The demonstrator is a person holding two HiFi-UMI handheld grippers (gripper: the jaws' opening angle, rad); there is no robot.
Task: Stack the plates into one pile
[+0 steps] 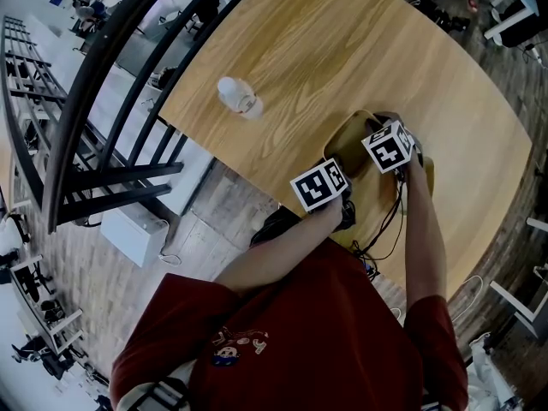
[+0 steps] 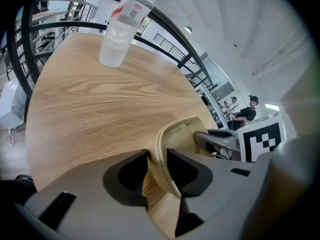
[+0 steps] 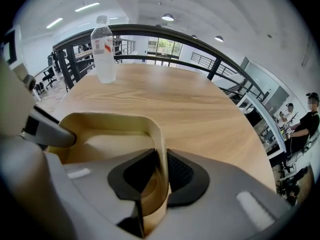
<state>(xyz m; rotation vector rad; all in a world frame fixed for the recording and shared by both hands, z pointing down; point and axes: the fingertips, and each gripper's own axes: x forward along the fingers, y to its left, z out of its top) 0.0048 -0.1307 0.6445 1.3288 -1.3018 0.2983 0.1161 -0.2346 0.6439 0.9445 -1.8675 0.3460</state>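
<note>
A tan square plate with a raised rim lies near the front edge of the round wooden table, mostly hidden under both grippers; I cannot tell whether another plate lies beneath it. My left gripper straddles the plate's near-left rim, and its pads stand slightly apart from the rim. My right gripper is shut on the thin right-hand rim of the plate. In the head view the two marker cubes sit close together over the plate.
A clear plastic water bottle stands on the table beyond and left of the plate, also seen in the left gripper view. A black metal railing runs past the table's far-left edge. People sit at desks far off.
</note>
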